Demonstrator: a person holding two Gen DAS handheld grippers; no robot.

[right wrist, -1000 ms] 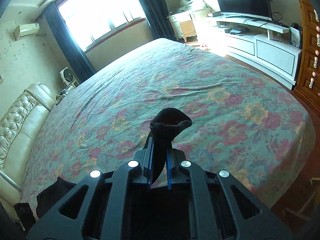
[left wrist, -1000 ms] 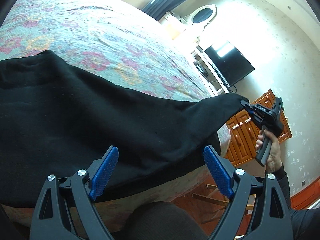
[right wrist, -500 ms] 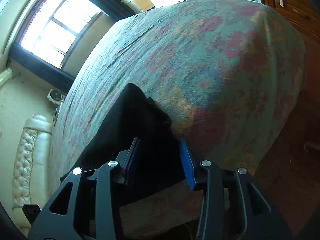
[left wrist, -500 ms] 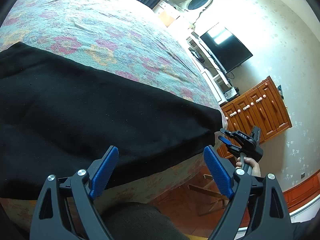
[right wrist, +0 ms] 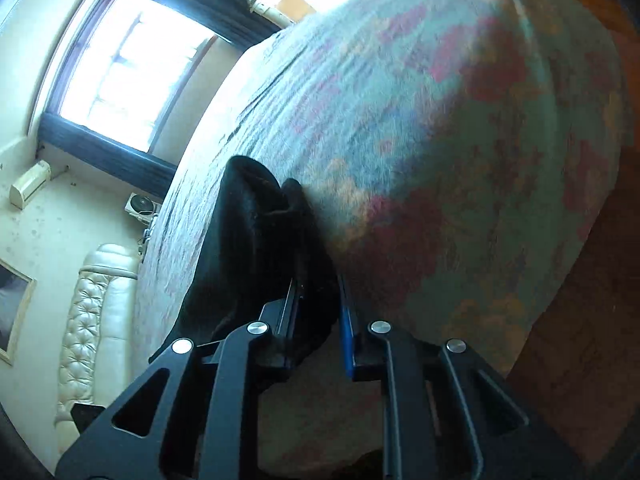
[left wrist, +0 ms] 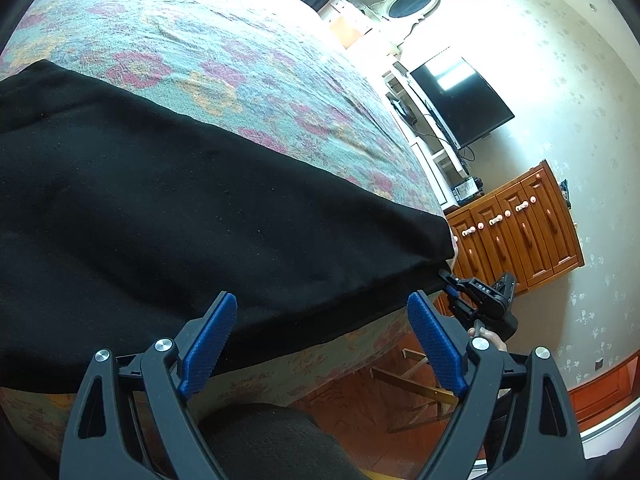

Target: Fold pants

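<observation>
The black pants lie spread flat along the near edge of the bed, just ahead of the left tongs, which hang released and empty above the cloth, likely ready to take the near hem. The right tongs have just been closing and now pinch the pants' end corner at the bed's side, cloth bunched between their pads, probably to keep that end taut and straight before the fold is carried over.
</observation>
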